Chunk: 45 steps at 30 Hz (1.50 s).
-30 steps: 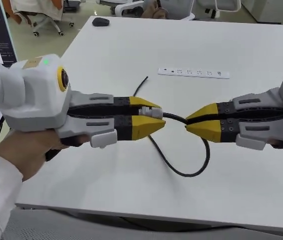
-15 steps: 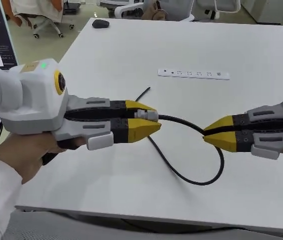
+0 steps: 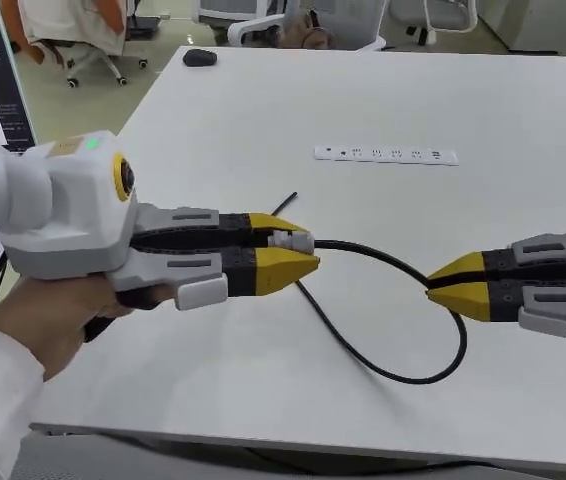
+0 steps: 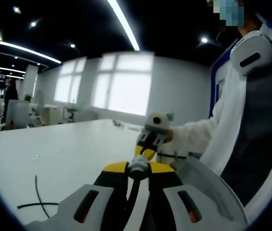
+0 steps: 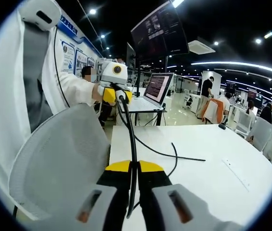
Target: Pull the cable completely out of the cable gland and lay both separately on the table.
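Note:
A black cable (image 3: 383, 262) runs from a small grey cable gland (image 3: 291, 240) to the right, loops down over the white table (image 3: 213, 120) and ends near its free tip (image 3: 291, 197). My left gripper (image 3: 308, 255) is shut on the gland, which sits between its yellow jaws in the left gripper view (image 4: 138, 167). Well to the right, my right gripper (image 3: 431, 289) is shut on the cable. In the right gripper view the cable (image 5: 132, 144) stretches from my right gripper (image 5: 132, 166) to the far left gripper (image 5: 114, 79).
A white power strip (image 3: 385, 155) lies across the table's middle. A dark mouse (image 3: 199, 58) sits at the far left corner. Office chairs (image 3: 83, 35) stand beyond it. The table's front edge (image 3: 313, 435) is close below the grippers.
My right gripper has moved right and a little down with the cable, widening the gap to the gland. A longer stretch of cable shows between the grippers. The left gripper has barely moved.

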Each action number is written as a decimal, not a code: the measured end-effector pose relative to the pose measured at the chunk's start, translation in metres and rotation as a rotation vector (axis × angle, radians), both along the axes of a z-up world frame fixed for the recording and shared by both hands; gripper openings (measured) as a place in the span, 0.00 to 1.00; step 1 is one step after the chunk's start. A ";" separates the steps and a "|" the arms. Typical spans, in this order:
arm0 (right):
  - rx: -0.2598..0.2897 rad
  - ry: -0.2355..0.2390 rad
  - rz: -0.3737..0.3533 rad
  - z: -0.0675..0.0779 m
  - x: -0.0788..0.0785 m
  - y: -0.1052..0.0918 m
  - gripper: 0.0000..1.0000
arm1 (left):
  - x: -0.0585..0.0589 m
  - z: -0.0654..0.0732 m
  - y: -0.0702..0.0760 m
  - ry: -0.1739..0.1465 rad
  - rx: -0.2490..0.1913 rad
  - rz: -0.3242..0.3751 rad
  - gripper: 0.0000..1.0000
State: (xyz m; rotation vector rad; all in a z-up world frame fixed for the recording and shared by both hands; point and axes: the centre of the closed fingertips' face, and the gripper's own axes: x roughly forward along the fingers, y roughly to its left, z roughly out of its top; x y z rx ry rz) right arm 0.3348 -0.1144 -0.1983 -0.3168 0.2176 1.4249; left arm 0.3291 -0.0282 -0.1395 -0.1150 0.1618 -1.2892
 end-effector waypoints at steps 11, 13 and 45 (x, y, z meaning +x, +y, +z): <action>0.196 -0.032 0.036 0.061 -0.002 0.025 0.11 | 0.010 -0.006 -0.001 0.021 0.020 0.036 0.17; 0.216 -0.021 0.056 0.072 -0.004 0.035 0.14 | 0.009 -0.007 -0.005 0.023 0.019 0.032 0.17; 0.225 0.021 0.152 0.063 -0.013 0.079 0.03 | 0.006 0.001 -0.010 0.031 -0.046 0.007 0.17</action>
